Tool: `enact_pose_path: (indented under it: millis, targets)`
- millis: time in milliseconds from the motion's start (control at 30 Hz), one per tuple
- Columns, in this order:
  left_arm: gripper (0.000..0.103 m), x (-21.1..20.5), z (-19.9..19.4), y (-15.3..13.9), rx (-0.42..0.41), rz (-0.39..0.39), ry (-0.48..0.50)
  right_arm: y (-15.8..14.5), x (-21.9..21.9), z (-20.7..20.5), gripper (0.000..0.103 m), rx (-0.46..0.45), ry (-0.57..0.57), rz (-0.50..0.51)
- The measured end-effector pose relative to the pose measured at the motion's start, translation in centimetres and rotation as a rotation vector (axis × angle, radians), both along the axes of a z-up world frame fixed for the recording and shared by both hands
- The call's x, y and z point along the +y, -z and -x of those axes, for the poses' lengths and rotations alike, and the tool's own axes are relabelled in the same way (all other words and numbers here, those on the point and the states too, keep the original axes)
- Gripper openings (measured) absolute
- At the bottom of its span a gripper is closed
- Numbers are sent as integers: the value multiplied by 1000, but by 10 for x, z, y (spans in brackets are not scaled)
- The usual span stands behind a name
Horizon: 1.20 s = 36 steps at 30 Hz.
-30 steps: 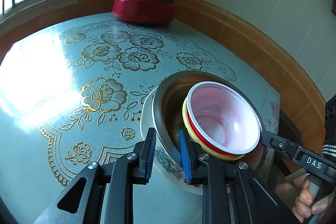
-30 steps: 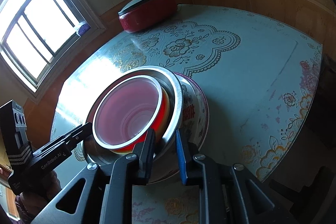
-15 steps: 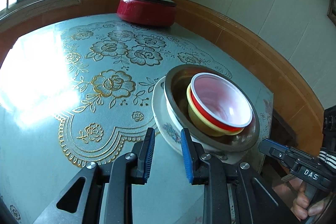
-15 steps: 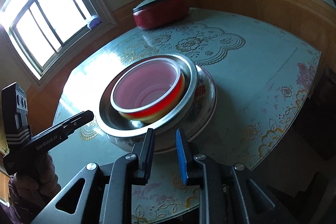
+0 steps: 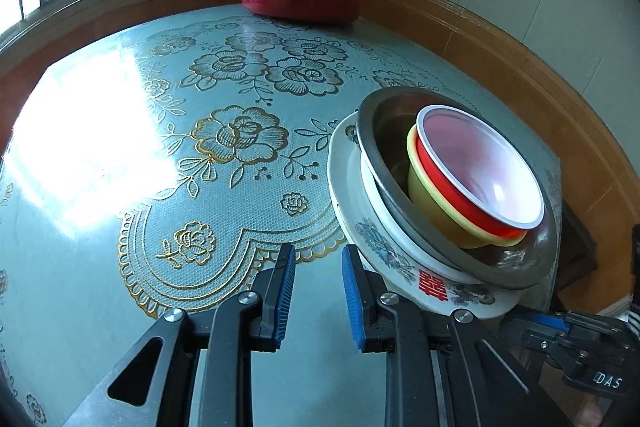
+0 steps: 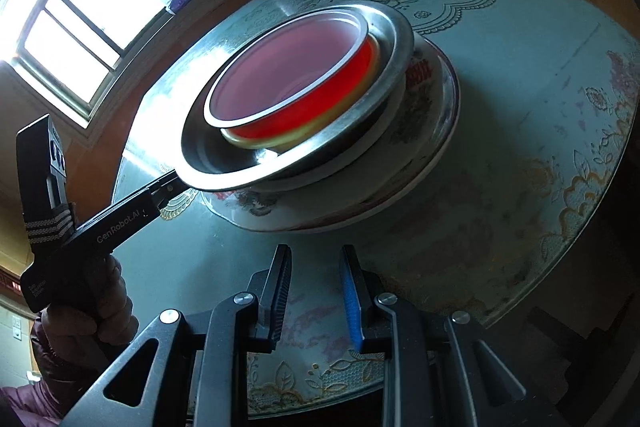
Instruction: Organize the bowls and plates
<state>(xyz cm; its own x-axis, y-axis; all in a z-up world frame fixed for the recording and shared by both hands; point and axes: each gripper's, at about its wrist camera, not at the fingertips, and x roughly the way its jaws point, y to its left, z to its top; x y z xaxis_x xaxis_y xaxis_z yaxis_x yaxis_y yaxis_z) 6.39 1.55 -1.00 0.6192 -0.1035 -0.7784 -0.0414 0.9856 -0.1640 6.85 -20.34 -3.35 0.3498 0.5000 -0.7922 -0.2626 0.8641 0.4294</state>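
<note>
Left wrist view: red bowl (image 5: pixel 480 167) nested in steel bowl (image 5: pixel 384 131) on floral plate (image 5: pixel 376 243); both claws spread, empty.

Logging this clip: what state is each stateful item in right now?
left hand-held gripper: open, empty
right hand-held gripper: open, empty
red bowl: nested in yellow bowl
steel basin: stacked on plates
floral plate: bottom, on table
red pot: lidded

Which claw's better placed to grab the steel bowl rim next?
Probably the left claw: its tip sits at the steel bowl rim. The right claw is open but back from the plate, bare table between.
</note>
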Motion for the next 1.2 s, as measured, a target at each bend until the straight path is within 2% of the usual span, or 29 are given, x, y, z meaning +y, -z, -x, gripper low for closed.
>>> enact_pose_path:
  millis: [267, 400, 600, 767, 1033, 1200]
  targets:
    - [22, -5, -5, 1, 6, -23, 21, -3, -3, -7, 24, 5, 2, 8]
    - [23, -7, -6, -1, 4, -9, 23, -5, -1, -5, 24, -5, -16, 17]
    - [33, -4, -3, 0, 15, 20, -7, -8, 4, -5, 24, -19, -51, 35]
    - [38, -5, 9, -3, 4, 33, -86, -11, 11, -5, 25, -42, -96, 83]
    - [44, -20, 36, -16, -21, -2, -178, -22, 17, -3, 25, -91, -151, 152]
    - [52, -26, 53, -20, -55, -34, -174, -28, 20, 13, 25, -136, -140, 178]
